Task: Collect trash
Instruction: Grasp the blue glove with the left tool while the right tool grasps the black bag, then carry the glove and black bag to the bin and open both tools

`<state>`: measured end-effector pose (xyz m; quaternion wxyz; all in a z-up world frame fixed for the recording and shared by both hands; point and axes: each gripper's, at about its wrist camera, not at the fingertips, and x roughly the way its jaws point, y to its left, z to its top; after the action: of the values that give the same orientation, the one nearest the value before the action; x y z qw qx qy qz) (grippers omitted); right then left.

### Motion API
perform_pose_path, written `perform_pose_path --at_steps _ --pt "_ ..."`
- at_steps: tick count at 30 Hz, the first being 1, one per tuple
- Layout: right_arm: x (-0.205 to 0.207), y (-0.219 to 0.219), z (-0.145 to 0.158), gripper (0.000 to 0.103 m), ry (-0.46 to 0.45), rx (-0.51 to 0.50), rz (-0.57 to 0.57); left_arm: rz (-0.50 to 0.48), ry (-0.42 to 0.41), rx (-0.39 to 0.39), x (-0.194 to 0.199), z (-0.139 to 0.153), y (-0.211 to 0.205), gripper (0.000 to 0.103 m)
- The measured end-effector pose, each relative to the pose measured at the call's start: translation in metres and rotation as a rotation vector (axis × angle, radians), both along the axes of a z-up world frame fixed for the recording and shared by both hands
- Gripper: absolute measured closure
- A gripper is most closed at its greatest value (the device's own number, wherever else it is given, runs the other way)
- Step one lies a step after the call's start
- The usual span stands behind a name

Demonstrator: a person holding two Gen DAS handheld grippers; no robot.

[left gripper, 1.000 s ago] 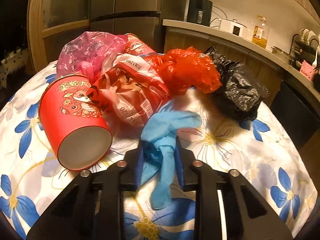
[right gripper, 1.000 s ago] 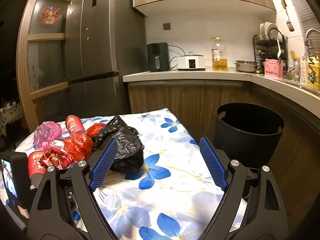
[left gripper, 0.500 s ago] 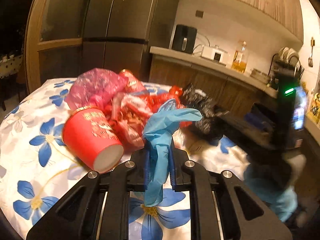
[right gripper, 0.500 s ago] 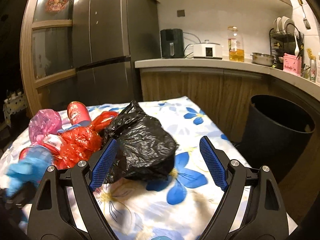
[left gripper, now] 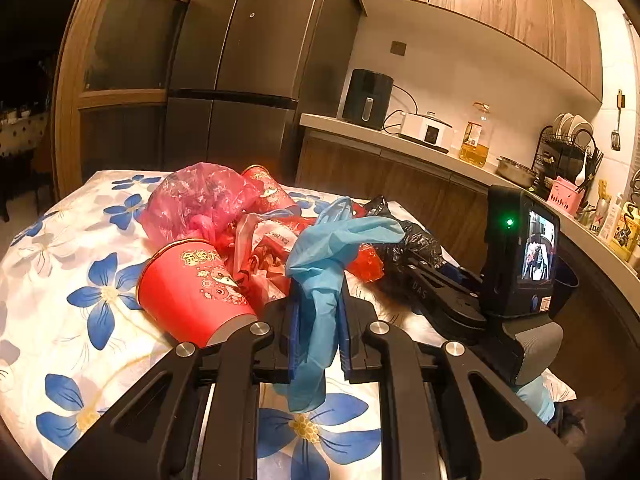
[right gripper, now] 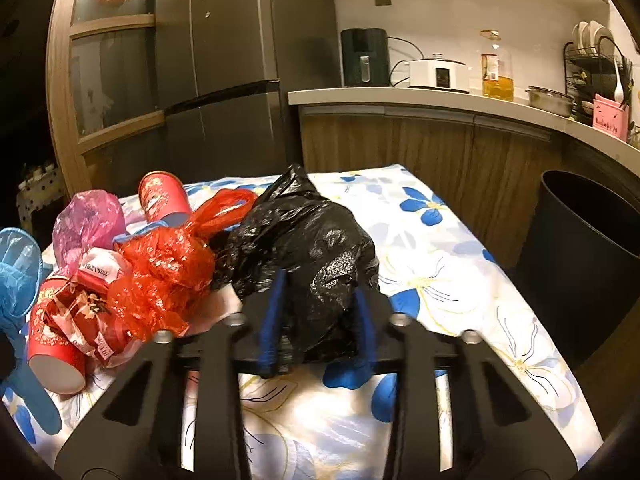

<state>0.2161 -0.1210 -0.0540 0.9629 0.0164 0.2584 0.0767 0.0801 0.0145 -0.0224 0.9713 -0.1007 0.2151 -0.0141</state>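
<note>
Since a second ago my left claw [left gripper: 318,312] has lifted the blue glove [left gripper: 328,264] clear of the flowered counter [left gripper: 60,240], clenched on it, and my right claw [right gripper: 318,312] has come in over the trash pile, its jaws just closing onto the black plastic bag [right gripper: 308,240]. That bag sits on the counter beside the red plastic bag [right gripper: 168,272], pink bag [right gripper: 88,220] and red paper cups [left gripper: 192,288]. The black bin [right gripper: 580,264] stands off the counter's right edge.
</note>
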Motion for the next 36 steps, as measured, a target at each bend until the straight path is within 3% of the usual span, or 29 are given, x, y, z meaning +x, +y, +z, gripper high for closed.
perform_pose_path --at_steps 2,5,13,24,36 --pt "-0.001 0.001 0.001 0.095 -0.001 0.001 0.010 0.003 0.001 0.002 -0.001 0.000 0.000 0.087" --pt "-0.008 -0.001 0.005 0.101 -0.017 0.014 0.023 0.011 0.002 0.002 -0.002 0.001 0.001 0.087" --pt "-0.049 -0.024 0.035 0.102 -0.125 0.049 0.002 0.012 -0.028 0.022 -0.008 0.011 -0.003 0.088" --pt "-0.091 -0.067 0.068 0.102 -0.207 0.074 -0.027 -0.055 -0.077 0.044 0.007 0.033 -0.037 0.089" --pt "-0.103 -0.148 0.092 0.102 -0.267 0.051 -0.215 -0.204 -0.136 0.082 0.040 0.062 -0.119 0.089"
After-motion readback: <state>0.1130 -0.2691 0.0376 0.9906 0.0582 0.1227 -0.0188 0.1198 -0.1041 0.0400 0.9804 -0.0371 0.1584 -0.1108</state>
